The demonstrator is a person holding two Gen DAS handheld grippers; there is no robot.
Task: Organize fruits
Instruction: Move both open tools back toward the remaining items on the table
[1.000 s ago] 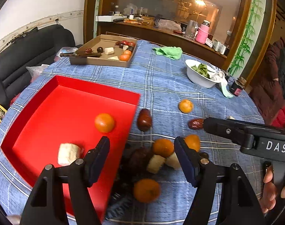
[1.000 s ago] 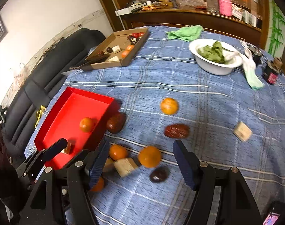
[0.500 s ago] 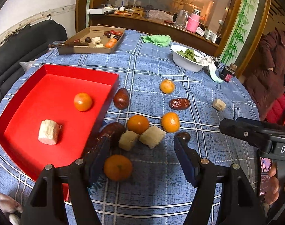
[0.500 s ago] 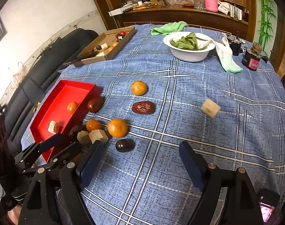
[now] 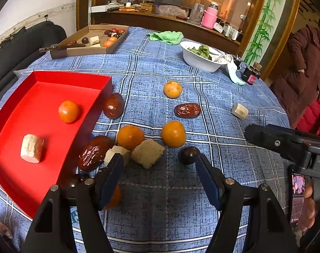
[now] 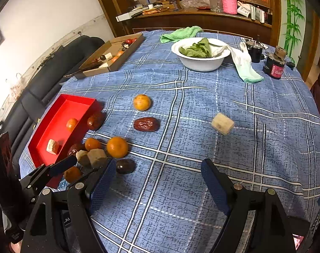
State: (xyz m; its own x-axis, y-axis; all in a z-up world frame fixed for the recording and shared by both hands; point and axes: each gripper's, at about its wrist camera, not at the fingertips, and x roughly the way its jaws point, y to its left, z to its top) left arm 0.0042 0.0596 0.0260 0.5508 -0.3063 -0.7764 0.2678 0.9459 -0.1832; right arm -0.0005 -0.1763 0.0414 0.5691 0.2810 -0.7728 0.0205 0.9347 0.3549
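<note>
A red tray (image 5: 44,80) (image 6: 75,103) lies at the left and holds one orange (image 5: 68,111) and one pale chunk (image 5: 31,148). Beside it on the blue plaid cloth lie several oranges (image 5: 173,133) (image 6: 117,147), red dates (image 5: 187,110) (image 6: 146,124), pale chunks (image 5: 147,152) (image 6: 222,123) and a dark plum (image 5: 189,155) (image 6: 125,166). My left gripper (image 5: 160,176) is open and empty, just short of the cluster. My right gripper (image 6: 158,181) is open and empty over bare cloth, right of the plum.
A cardboard box (image 5: 90,48) with more fruit and a knife stands at the back left. A white bowl of greens (image 6: 200,54), a green cloth (image 6: 181,34), a white cloth (image 6: 245,63) and small dark jars (image 6: 275,65) stand at the back. A person stands at the right.
Both grippers have pulled back and up from the fruit cluster, so more of the table shows. Both stay open. No fruit has moved.
</note>
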